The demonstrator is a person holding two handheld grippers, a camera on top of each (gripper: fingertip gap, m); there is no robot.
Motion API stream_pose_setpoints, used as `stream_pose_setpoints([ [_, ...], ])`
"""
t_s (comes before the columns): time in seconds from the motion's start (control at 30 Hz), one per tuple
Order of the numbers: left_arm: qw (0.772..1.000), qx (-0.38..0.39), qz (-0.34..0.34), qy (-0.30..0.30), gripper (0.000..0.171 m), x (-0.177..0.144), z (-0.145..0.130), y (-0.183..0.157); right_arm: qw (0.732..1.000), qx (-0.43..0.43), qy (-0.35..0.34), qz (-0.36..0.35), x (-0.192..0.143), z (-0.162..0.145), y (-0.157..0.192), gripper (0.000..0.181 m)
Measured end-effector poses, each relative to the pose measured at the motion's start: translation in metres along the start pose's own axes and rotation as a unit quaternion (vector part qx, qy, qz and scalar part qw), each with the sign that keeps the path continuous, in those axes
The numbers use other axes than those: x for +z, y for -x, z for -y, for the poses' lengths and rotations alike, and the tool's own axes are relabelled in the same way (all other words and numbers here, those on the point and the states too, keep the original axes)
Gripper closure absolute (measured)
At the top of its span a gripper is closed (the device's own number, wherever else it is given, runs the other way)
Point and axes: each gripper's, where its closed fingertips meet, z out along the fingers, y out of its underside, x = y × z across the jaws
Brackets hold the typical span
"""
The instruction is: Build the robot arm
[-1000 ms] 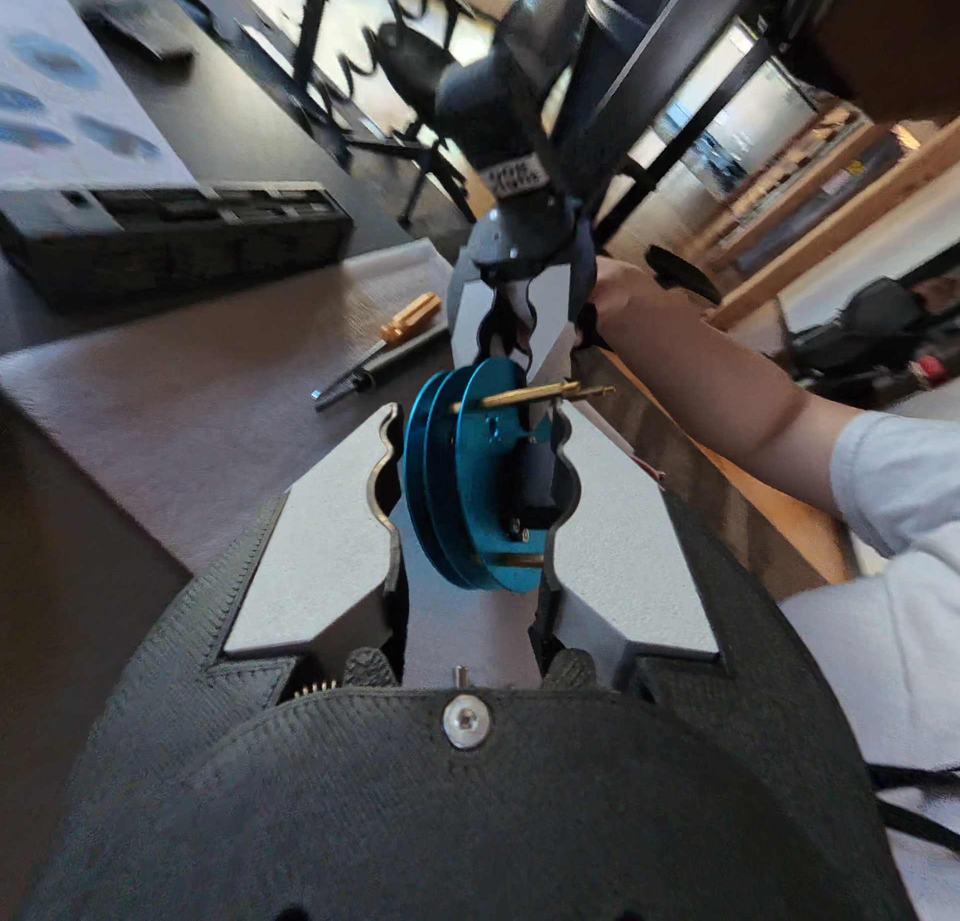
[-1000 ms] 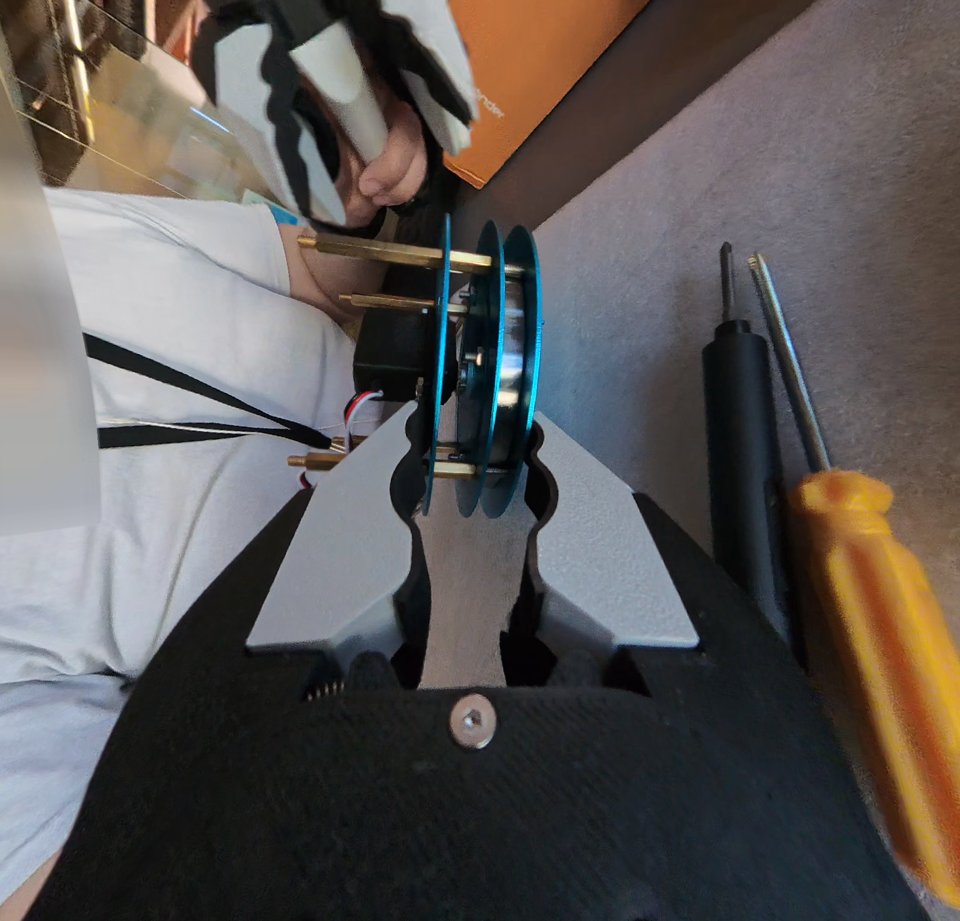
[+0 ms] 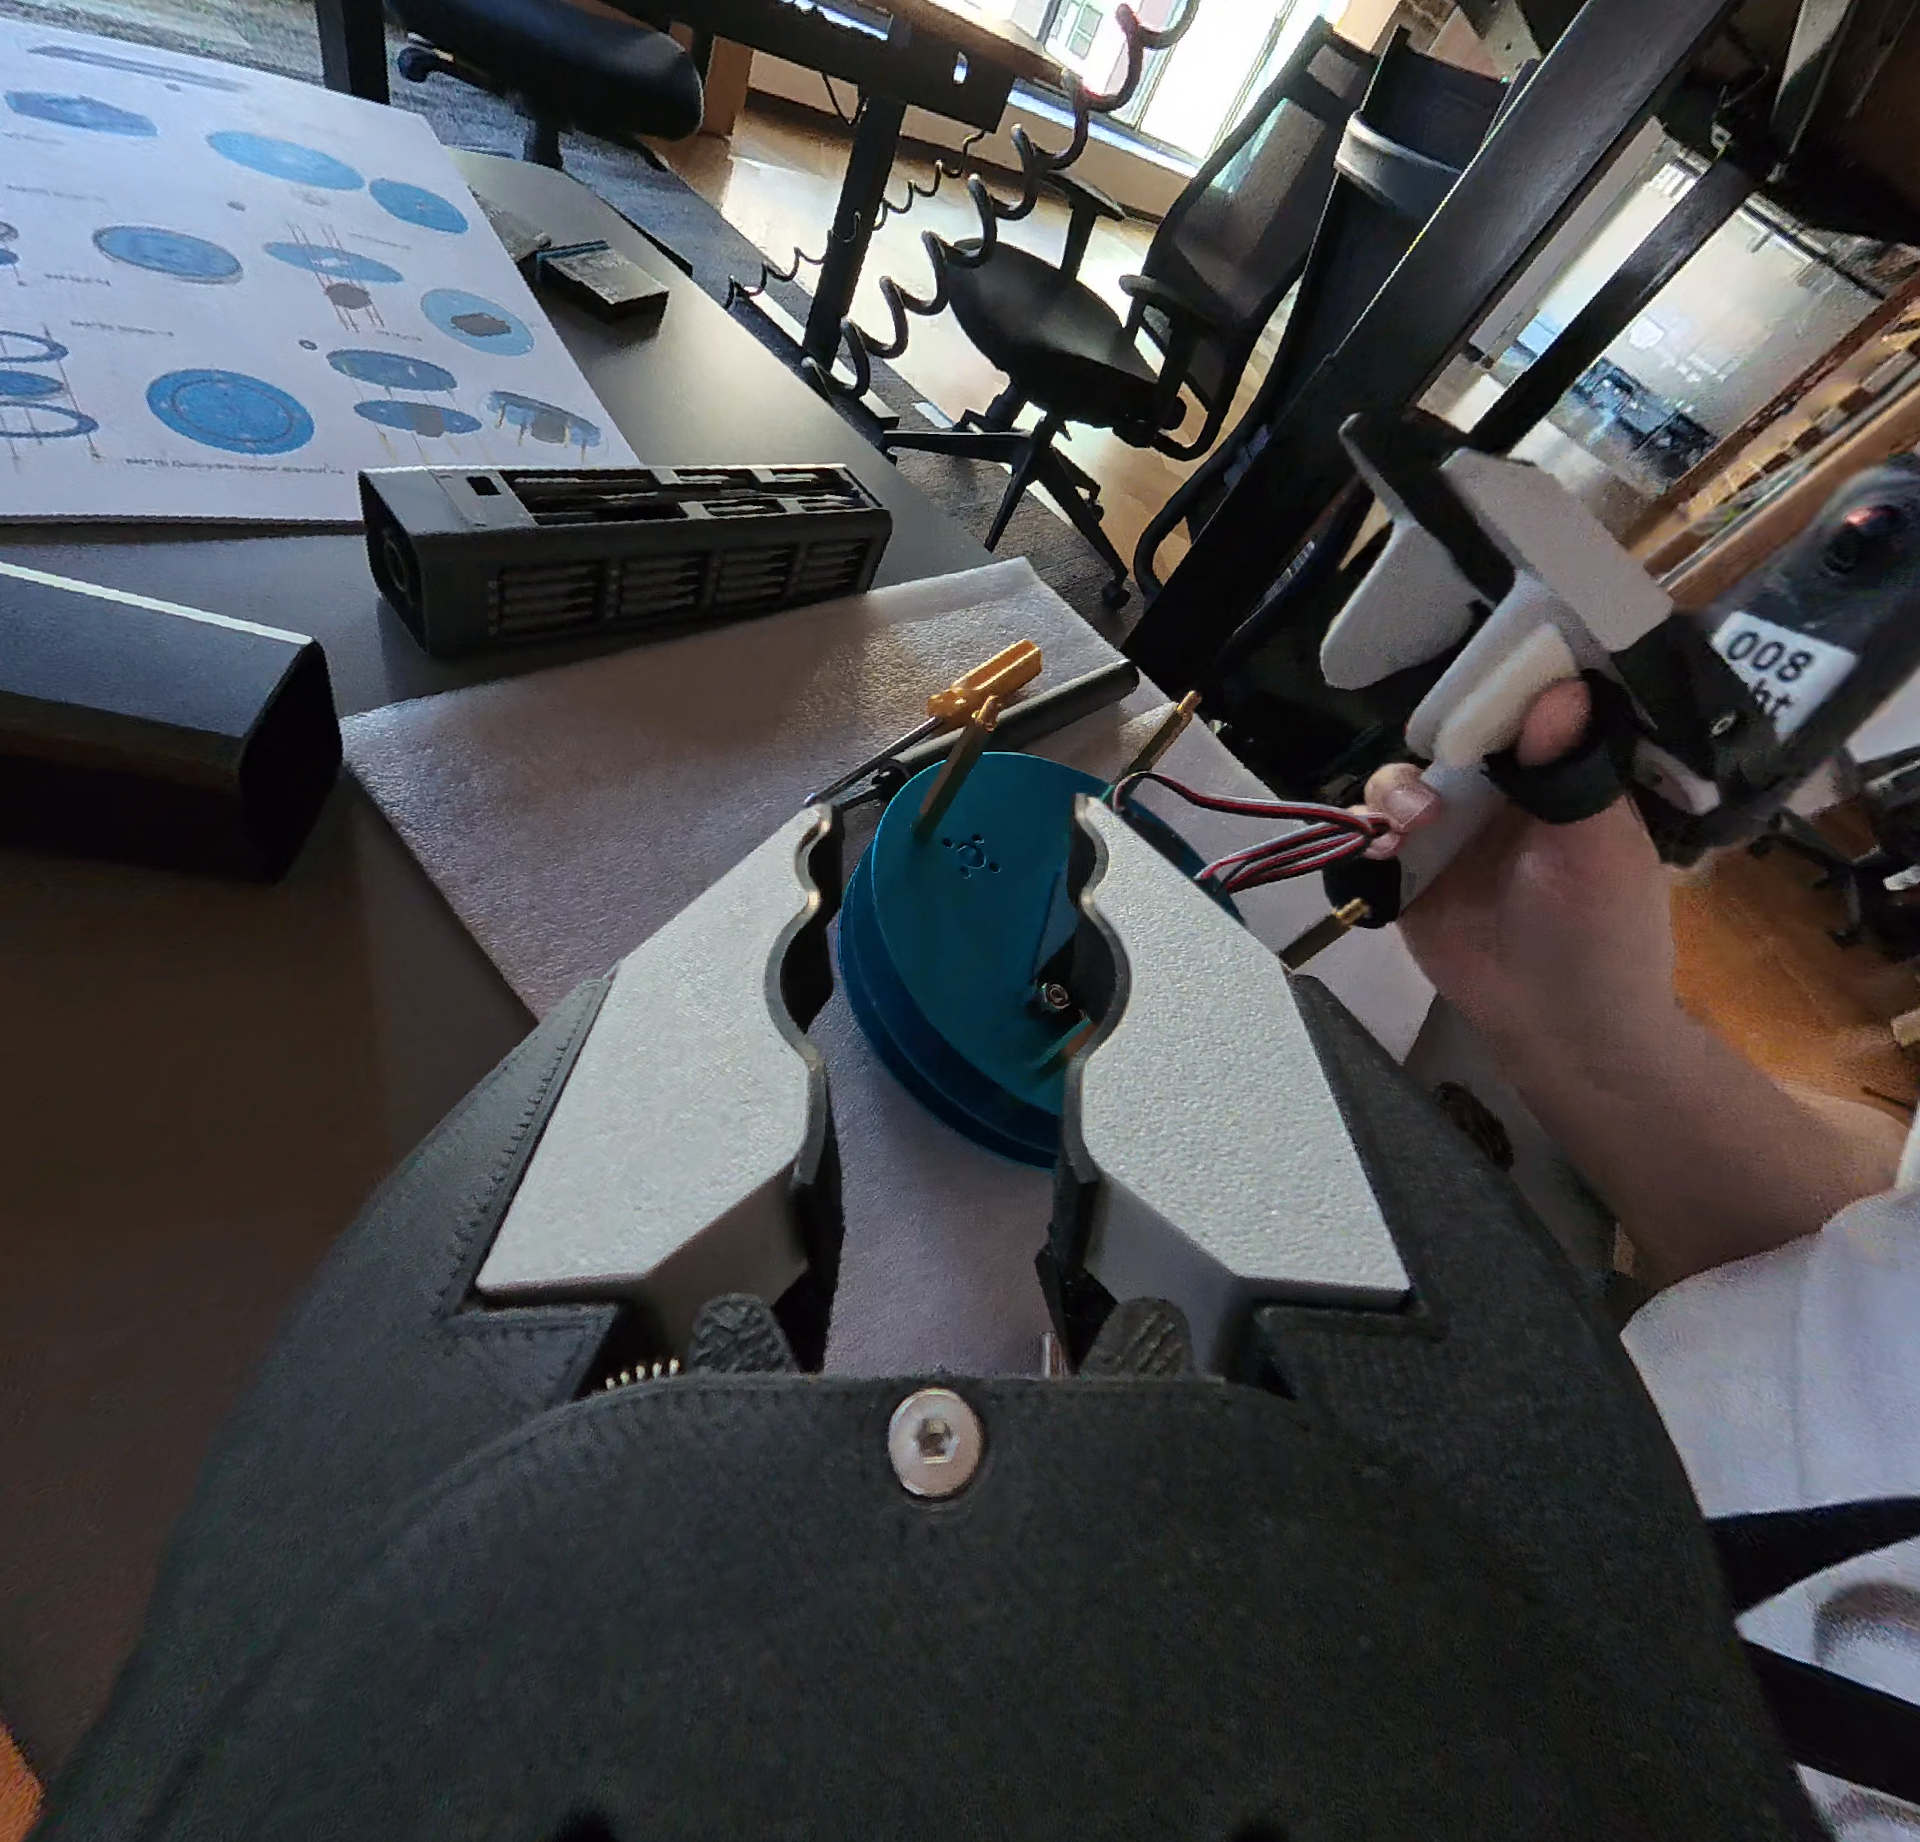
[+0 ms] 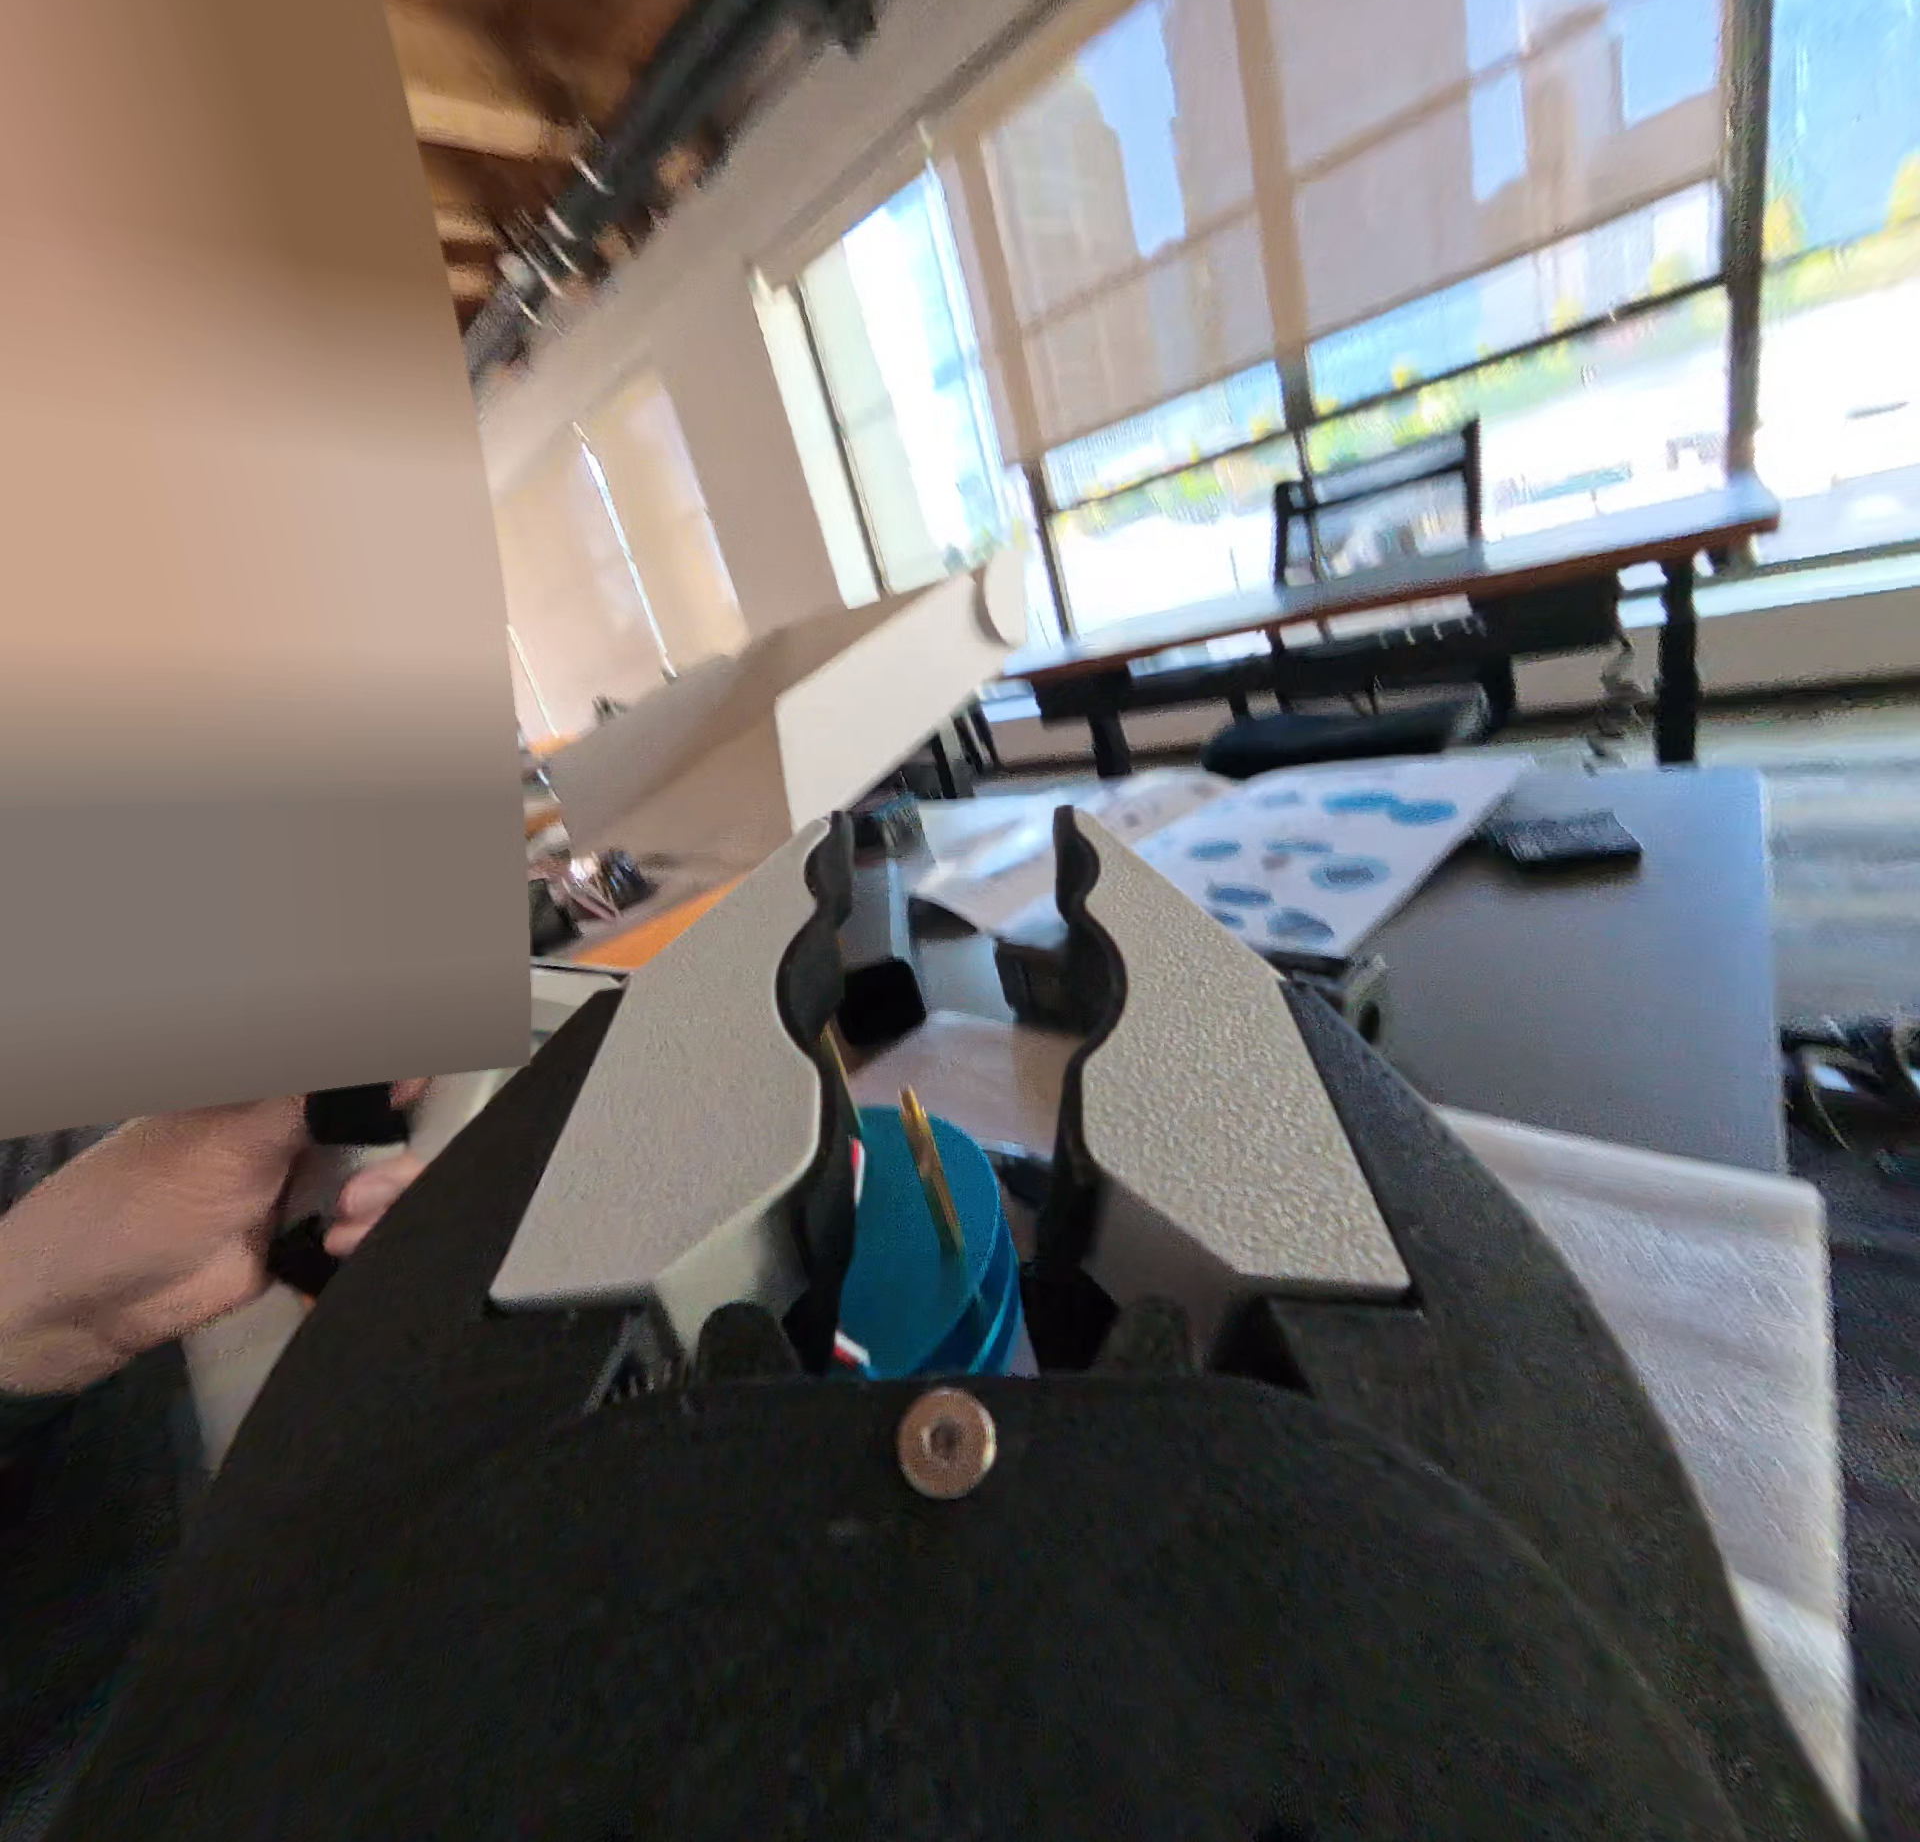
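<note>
Grey foam mat [image 3: 644, 805]: left tool [image 3: 951, 836] clamps blue disc stack [image 3: 966, 971]; right tool [image 4: 951, 836] parted, empty.

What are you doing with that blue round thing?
A person holds a gripper in each hand. The left gripper has its fingers on either side of a stack of blue discs with brass posts and wires, which sits on a grey foam mat. The right gripper is lifted off to the side, open and empty.
</note>
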Motion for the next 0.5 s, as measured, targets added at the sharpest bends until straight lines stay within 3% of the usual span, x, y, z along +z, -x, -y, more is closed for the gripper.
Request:
stream_pose_setpoints([
  [0.03,1.000,-0.003,0.000,0.003,0.130,0.000,-0.002,0.000,0.999,-0.001,0.032,0.003,0.000,-0.004,0.002,0.145],
  [0.1,1.000,-0.012,-0.007,0.005,0.131,0.000,-0.003,-0.001,0.996,-0.048,0.078,0.000,0.001,-0.017,-0.002,0.168],
  [0.2,1.000,-0.010,-0.006,0.002,0.133,0.000,-0.003,0.001,0.980,-0.109,0.159,-0.039,0.001,-0.041,-0.023,0.177],
  [0.27,1.000,-0.004,0.006,0.002,0.135,-0.001,-0.003,0.006,0.980,-0.128,0.145,-0.050,0.000,-0.038,-0.031,0.181],
  [0.33,1.000,-0.010,0.003,-0.001,0.136,-0.001,-0.002,0.008,0.989,-0.073,0.120,-0.035,0.001,-0.039,-0.030,0.181],
  [0.5,0.999,-0.025,-0.019,-0.014,0.142,-0.002,0.000,0.003,0.986,-0.052,0.146,-0.056,-0.001,-0.053,-0.048,0.181],
])
